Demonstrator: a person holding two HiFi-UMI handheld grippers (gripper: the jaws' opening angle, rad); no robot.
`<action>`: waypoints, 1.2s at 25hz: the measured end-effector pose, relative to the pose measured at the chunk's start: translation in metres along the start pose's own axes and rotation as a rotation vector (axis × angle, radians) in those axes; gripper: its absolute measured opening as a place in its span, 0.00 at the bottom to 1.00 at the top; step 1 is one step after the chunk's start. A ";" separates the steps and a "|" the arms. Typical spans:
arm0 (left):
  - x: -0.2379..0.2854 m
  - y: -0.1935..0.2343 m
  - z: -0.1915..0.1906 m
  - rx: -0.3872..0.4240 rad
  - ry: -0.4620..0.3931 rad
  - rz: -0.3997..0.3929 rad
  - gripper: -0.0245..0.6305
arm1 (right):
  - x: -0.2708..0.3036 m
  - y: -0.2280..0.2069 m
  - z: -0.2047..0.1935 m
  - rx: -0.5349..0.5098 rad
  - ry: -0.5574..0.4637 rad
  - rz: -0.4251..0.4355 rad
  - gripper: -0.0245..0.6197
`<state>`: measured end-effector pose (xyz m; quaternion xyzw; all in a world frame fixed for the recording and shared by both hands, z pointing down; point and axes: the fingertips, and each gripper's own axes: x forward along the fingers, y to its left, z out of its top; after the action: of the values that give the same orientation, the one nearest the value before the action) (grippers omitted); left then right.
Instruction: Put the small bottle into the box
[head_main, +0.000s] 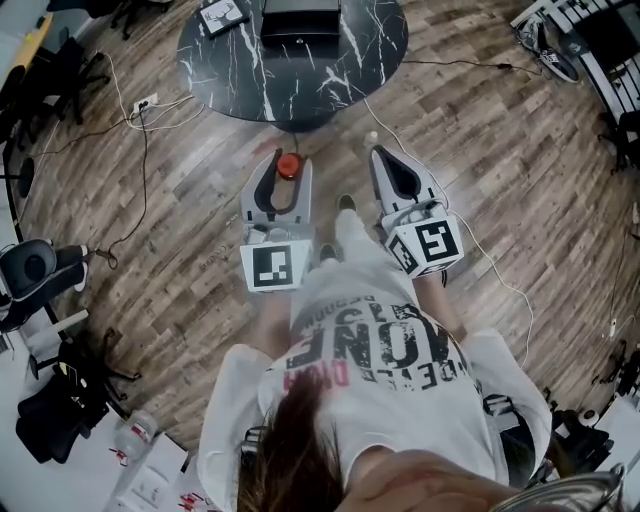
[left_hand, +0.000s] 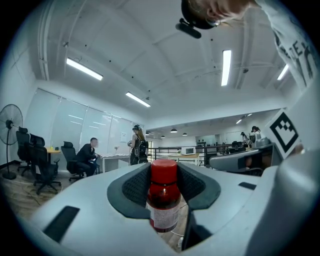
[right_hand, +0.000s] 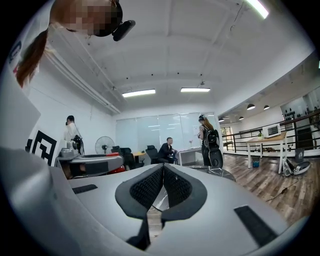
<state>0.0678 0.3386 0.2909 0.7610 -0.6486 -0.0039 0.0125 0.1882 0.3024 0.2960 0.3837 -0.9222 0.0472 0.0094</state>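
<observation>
The small bottle (left_hand: 163, 200) has a red cap and dark red contents with a pale label. It stands upright between the black pads (left_hand: 135, 186) of my left gripper (head_main: 287, 170), which is shut on it. In the head view its red cap (head_main: 288, 165) shows at the gripper's tip, held over the floor in front of the person. My right gripper (head_main: 380, 152) is beside it, shut with nothing between its pads (right_hand: 150, 186). The black box (head_main: 300, 18) sits on the round black marble table (head_main: 340, 70), farther ahead of both grippers.
The floor is wood planks with white and black cables (head_main: 140, 110) across it. A small dark item (head_main: 222, 15) lies on the table's left part. A chair and bags (head_main: 40, 280) stand at the left. Several people and desks (left_hand: 90, 155) show far off.
</observation>
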 end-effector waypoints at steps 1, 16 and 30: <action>0.007 0.002 0.000 -0.001 -0.003 0.006 0.26 | 0.007 -0.006 0.001 -0.004 0.001 0.004 0.04; 0.114 0.042 0.013 0.005 -0.027 0.116 0.26 | 0.112 -0.085 0.020 -0.025 0.001 0.099 0.04; 0.163 0.040 0.019 0.021 -0.058 0.144 0.26 | 0.134 -0.135 0.020 -0.017 0.010 0.099 0.04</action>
<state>0.0534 0.1715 0.2746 0.7119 -0.7019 -0.0182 -0.0142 0.1892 0.1113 0.2941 0.3373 -0.9404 0.0417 0.0147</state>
